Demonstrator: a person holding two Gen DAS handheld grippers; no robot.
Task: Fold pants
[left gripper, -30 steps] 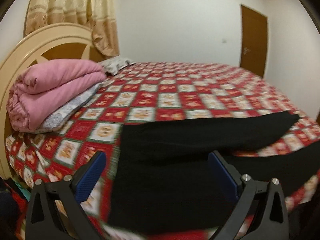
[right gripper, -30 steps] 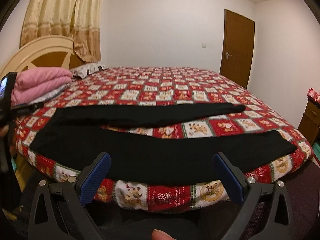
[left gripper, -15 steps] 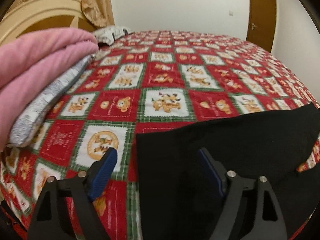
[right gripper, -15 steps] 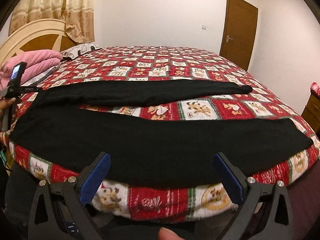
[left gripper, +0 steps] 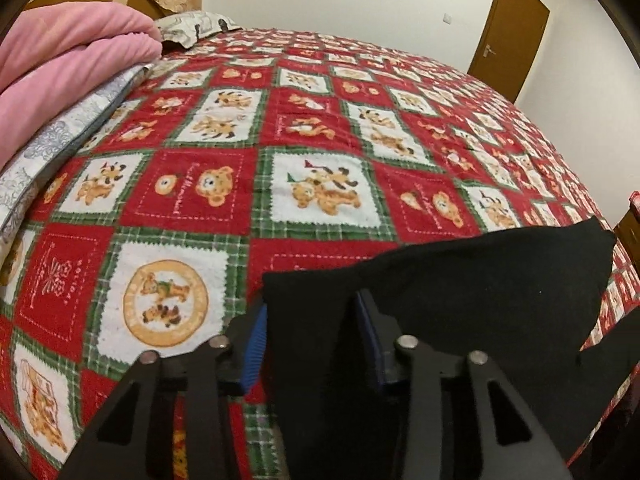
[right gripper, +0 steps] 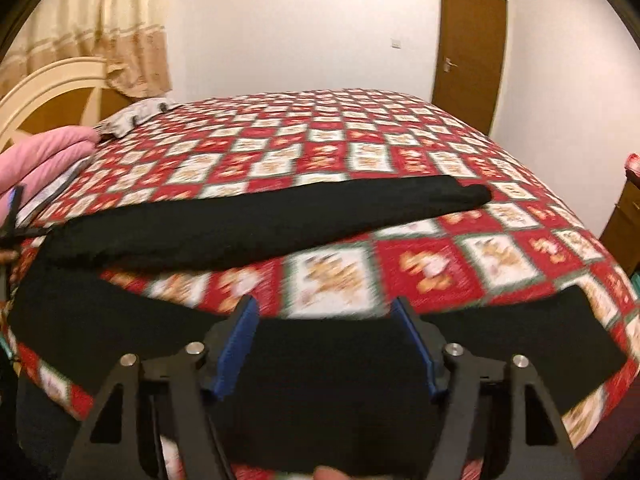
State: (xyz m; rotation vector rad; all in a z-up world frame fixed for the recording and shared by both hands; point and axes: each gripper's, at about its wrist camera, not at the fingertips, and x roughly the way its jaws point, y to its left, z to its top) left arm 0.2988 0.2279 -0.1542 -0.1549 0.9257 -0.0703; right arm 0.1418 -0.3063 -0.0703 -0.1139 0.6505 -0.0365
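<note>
- Lying spread across the near part of the bed (right gripper: pixel 360 128), black pants (right gripper: pixel 248 220) with the two legs splayed apart: far leg stretched toward the right, near leg draped along the bed's front edge.
- Showing a strip of red, green and white patchwork bedspread (left gripper: pixel 312 128) between the two legs.
- Pinching a corner of the pants (left gripper: pixel 460 292) at the waist end with the left claw (left gripper: pixel 312 332), blue pads pressed against a raised fold of black cloth, corner lifted a little off the bedspread.
- Hovering over the near leg with the right claw (right gripper: pixel 326 344), blue pads spread apart and black fabric showing between them; contact with the cloth hard to tell through the blur.
- Resting on a grey-patterned folded cover (left gripper: pixel 60 132), a folded pink blanket (left gripper: pixel 68 64) at the head end, left of the pants and apart from them.
- Sitting farther back by the cream headboard (right gripper: pixel 52 88), a patterned pillow (left gripper: pixel 192 28), with a beige curtain (right gripper: pixel 100 24) behind.
- Standing shut in the white far wall, a brown door (right gripper: pixel 468 44).
- Peeking in at the bottom edge of the right wrist view, a fingertip (right gripper: pixel 332 472).
</note>
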